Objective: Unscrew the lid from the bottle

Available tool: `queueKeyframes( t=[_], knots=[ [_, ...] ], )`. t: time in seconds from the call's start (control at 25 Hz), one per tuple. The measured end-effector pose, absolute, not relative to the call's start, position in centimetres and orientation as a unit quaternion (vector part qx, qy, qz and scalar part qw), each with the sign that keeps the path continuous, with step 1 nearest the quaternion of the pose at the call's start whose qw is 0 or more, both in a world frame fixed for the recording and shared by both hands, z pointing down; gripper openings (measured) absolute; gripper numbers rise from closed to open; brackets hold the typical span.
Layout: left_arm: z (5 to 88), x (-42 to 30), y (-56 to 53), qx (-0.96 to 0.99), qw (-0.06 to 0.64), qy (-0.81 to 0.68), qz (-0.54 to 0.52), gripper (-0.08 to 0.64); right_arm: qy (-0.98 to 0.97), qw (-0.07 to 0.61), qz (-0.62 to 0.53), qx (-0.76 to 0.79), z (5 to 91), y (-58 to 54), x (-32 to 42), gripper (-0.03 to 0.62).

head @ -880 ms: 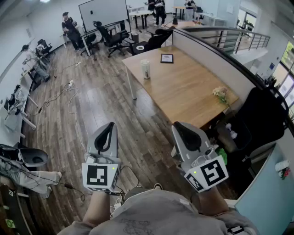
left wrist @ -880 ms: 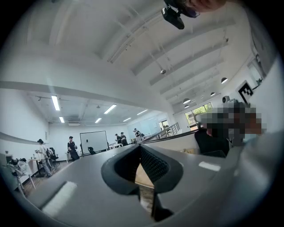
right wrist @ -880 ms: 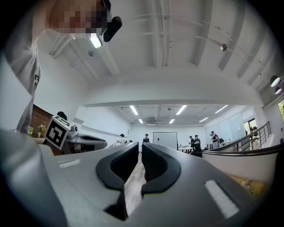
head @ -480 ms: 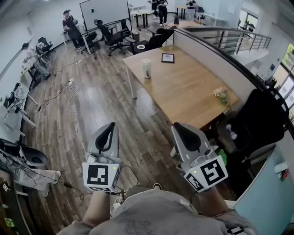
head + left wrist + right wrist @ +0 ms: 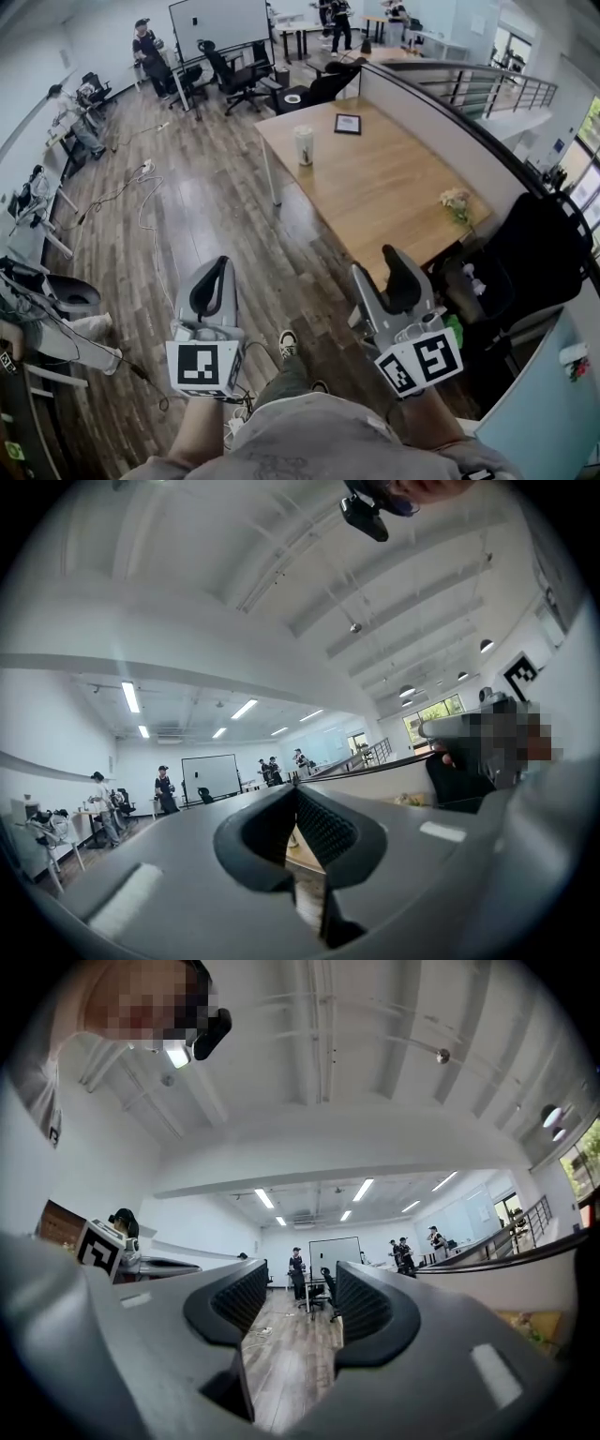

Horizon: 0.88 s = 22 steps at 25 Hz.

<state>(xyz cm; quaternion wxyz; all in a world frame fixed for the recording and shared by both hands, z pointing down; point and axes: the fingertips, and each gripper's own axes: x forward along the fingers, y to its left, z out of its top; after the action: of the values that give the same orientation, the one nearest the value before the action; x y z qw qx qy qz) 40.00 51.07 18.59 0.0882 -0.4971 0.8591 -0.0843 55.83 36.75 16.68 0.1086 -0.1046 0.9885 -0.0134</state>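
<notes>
The bottle [image 5: 303,145], pale with a lid on top, stands upright near the far left corner of the wooden table [image 5: 394,187], well ahead of both grippers. In the head view my left gripper [image 5: 210,274] is held over the wood floor, jaws shut and empty. My right gripper [image 5: 398,265] hangs just short of the table's near corner. In the left gripper view the left gripper's [image 5: 294,797] pads meet at their tips with nothing between. The right gripper view shows the right gripper [image 5: 300,1302] open, only floor in the gap.
On the table lie a small framed picture [image 5: 348,123] and a bunch of flowers [image 5: 456,199]. A dark chair [image 5: 534,253] stands to the table's right. Office chairs [image 5: 230,75], a whiteboard [image 5: 217,17], standing people [image 5: 148,52] and floor cables [image 5: 131,192] lie farther off.
The person has stepped forward, and a shoe now shows between the grippers. The right gripper has turned on its wrist. The left gripper has kept its pose.
</notes>
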Motion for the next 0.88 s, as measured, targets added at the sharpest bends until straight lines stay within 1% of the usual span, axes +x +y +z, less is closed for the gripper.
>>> queueKeyframes(
  t=[0.04, 0.08, 0.12, 0.16, 0.24, 0.6, 0.88],
  knots=[
    [18.5, 39.6, 50.9, -0.496, 0.094, 0.859, -0.079, 0.002, 0.988, 0.109, -0.015, -0.108, 16.7, 36.3, 55.6, 0.212],
    [18.5, 39.1, 50.7, -0.496, 0.099, 0.860, -0.075, 0.031, 0.988, 0.108, -0.016, -0.109, 16.7, 35.9, 55.3, 0.212],
    [18.5, 38.6, 50.4, -0.495, 0.099, 0.860, -0.072, 0.107, 0.988, 0.106, -0.015, -0.110, 16.7, 35.6, 55.0, 0.212],
    [18.6, 38.0, 50.0, -0.494, 0.098, 0.861, -0.071, 0.157, 0.988, 0.104, -0.014, -0.112, 16.7, 35.2, 54.6, 0.212],
    [18.7, 36.7, 49.3, -0.494, 0.095, 0.862, -0.070, 0.210, 0.988, 0.098, -0.013, -0.116, 16.8, 34.4, 53.5, 0.212],
    [19.1, 28.7, 45.7, -0.494, 0.083, 0.863, -0.067, 0.218, 0.991, 0.072, -0.010, -0.114, 17.6, 30.4, 45.7, 0.212],
    [19.9, 20.3, 42.2, -0.497, 0.069, 0.862, -0.070, 0.224, 0.993, 0.048, -0.007, -0.105, 18.3, 26.8, 36.7, 0.212]
  ],
)
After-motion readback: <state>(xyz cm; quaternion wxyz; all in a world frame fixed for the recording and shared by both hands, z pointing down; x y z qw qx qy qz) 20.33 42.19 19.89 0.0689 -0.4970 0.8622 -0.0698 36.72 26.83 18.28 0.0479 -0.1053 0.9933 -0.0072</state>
